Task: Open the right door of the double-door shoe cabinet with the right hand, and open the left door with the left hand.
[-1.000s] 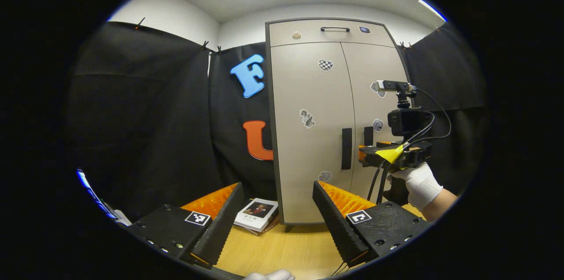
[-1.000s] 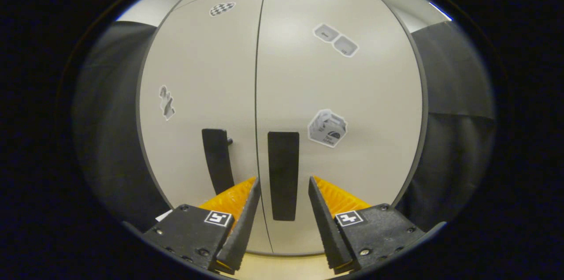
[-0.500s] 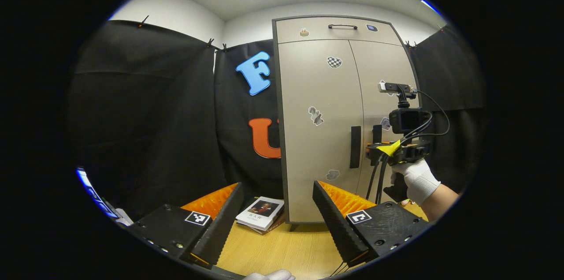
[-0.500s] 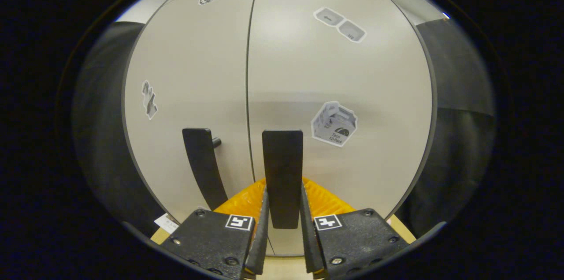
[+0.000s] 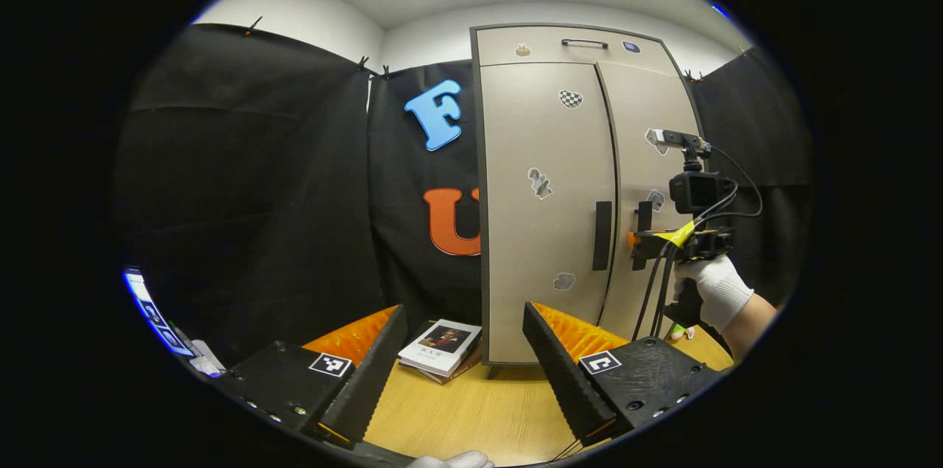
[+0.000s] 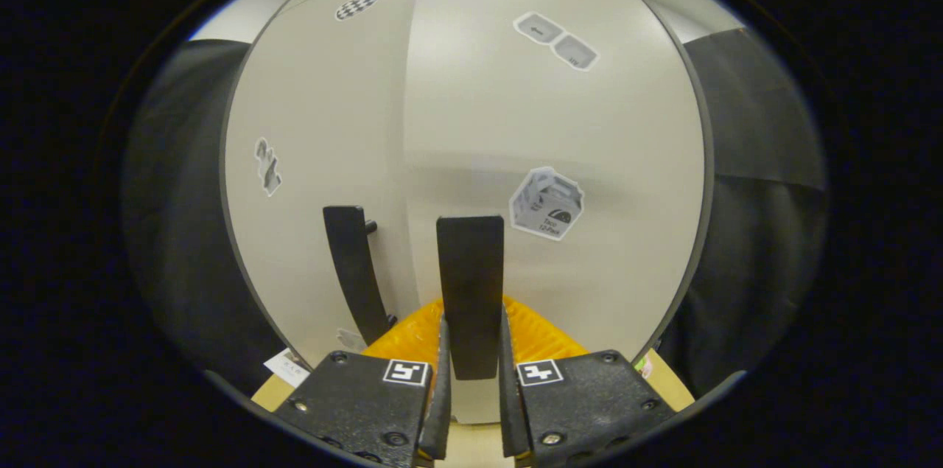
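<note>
The grey double-door shoe cabinet (image 5: 545, 158) stands on the wooden surface. In the right gripper view my right gripper (image 6: 471, 350) is shut on the right door's black vertical handle (image 6: 470, 269). The right door (image 6: 560, 129) stands slightly ajar, its edge out in front of the left door (image 6: 324, 121). The left door's handle (image 6: 352, 262) is free. In the left gripper view a gloved hand (image 5: 711, 291) holds the right gripper (image 5: 635, 241) at the right door's handle (image 5: 644, 216). My left gripper (image 5: 464, 350) is open, low and well short of the left door's handle (image 5: 602, 235).
A small stack of books (image 5: 442, 346) lies on the wooden surface (image 5: 457, 416) by the cabinet's left foot. Above the doors is a drawer with a black handle (image 5: 584, 43). Black cloth walls close in on the left and right.
The right gripper closed on the right door's handle, and the door has begun to swing out. My left gripper has drifted left, so the cabinet sits further right in its view.
</note>
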Tool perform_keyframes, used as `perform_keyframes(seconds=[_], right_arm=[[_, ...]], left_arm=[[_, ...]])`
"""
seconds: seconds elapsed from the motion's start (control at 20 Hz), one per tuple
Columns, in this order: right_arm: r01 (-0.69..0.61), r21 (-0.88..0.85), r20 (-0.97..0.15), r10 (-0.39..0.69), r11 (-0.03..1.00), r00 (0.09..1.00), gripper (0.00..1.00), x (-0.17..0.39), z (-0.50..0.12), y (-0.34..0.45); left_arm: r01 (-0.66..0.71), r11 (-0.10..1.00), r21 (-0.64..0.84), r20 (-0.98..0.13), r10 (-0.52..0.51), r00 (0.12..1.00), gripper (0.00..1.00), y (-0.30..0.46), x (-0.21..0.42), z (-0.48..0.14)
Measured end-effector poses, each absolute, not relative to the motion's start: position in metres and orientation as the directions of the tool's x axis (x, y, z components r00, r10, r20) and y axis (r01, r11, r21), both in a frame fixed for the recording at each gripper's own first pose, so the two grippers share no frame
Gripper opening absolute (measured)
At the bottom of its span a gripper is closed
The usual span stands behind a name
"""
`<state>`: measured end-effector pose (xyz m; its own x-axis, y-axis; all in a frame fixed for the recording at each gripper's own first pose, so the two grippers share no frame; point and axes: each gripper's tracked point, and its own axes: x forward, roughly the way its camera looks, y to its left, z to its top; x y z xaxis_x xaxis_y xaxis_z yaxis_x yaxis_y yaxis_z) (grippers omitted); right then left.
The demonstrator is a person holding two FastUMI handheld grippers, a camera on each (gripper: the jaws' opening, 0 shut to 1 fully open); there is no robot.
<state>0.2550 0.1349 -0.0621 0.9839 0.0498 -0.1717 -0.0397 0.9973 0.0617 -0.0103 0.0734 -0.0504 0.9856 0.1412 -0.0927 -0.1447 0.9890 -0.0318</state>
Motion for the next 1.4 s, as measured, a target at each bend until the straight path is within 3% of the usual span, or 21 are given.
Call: perform_keyframes(seconds=[0.95,1.4], right_arm=[[-0.031,0.095,-0.140,0.044,0.995,0.989,0.23,0.126,-0.068,0.044],[-0.103,0.048,-0.134,0.109,0.993,0.985,0.14,0.106,-0.069,0.002]], left_arm=[[-0.081,0.996,-0.048,-0.065,0.077,0.995,0.96,0.053,-0.045,-0.051],[-0.021,0.999,-0.030,-0.064,0.019,0.998,0.96,-0.008,-0.038,-0.042]])
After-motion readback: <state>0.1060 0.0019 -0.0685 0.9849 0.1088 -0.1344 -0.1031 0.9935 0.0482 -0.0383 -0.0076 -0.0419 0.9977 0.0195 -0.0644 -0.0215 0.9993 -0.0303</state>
